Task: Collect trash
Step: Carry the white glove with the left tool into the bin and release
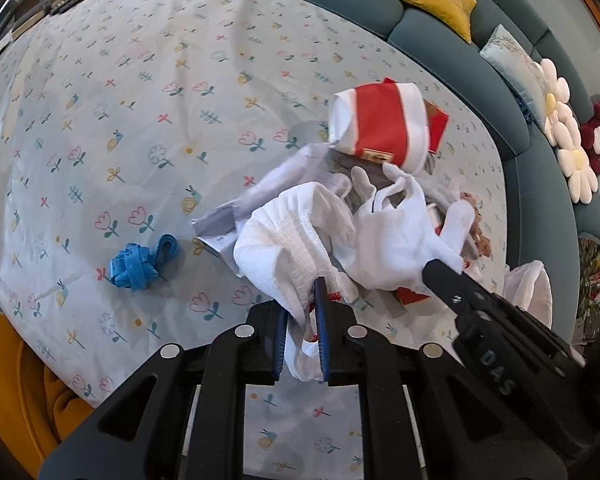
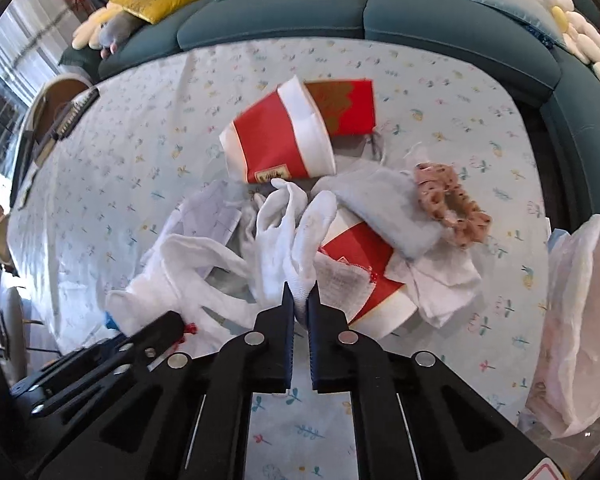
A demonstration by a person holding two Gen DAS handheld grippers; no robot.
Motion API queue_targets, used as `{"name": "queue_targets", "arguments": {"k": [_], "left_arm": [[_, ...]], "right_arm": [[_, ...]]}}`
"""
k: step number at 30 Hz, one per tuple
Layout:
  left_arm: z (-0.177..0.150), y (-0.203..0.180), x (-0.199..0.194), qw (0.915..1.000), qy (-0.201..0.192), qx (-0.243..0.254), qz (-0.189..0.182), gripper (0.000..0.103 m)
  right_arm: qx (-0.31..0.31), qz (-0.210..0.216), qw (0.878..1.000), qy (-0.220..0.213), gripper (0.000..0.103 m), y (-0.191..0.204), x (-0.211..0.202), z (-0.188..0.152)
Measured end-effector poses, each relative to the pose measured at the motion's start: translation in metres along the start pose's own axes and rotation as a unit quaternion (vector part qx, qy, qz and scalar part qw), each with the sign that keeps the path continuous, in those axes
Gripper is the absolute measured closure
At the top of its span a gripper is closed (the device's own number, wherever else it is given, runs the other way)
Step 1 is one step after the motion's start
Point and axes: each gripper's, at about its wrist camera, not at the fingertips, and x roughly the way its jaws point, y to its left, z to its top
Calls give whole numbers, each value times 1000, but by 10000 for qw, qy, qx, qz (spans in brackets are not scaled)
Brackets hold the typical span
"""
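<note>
A heap of trash lies on the flowered tablecloth [image 1: 120, 120]. My left gripper [image 1: 302, 314] is shut on a white gauze cloth [image 1: 284, 248], which hangs between its blue pads. My right gripper [image 2: 300, 300] is shut on the cuff of a white glove [image 2: 284, 232]; the same gripper [image 1: 440, 276] shows in the left wrist view, pinching the glove [image 1: 400, 236]. A red-and-white paper cup [image 2: 276, 140] lies on its side behind the heap, and a second cup [image 2: 364, 276] lies under the glove. A pink scrunchie [image 2: 452, 208] and a crumpled tissue [image 2: 444, 284] lie to the right.
A blue ribbon bundle [image 1: 140, 264] lies alone left of the heap. A white plastic bag [image 2: 580, 320] stands at the table's right edge. A red packet [image 2: 348, 108] sits behind the cup. A teal sofa [image 2: 340, 20] with cushions curves around the far side.
</note>
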Motion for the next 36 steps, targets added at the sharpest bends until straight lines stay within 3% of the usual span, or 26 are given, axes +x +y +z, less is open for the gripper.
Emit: {"name": "queue_targets", "arguments": {"k": [14, 24, 36], "left_arm": [[-21, -75, -48, 9957, -477, 751, -275, 90], [-54, -156, -74, 9833, -733, 1577, -533, 90], [-104, -246, -75, 9642, -679, 2461, -722, 90]], "right_arm": [[304, -133, 9937, -1068, 97, -42, -104, -7], [875, -484, 9824, -1580, 97, -117, -167, -42], [1638, -839, 9654, -1848, 97, -212, -207, -92]]}}
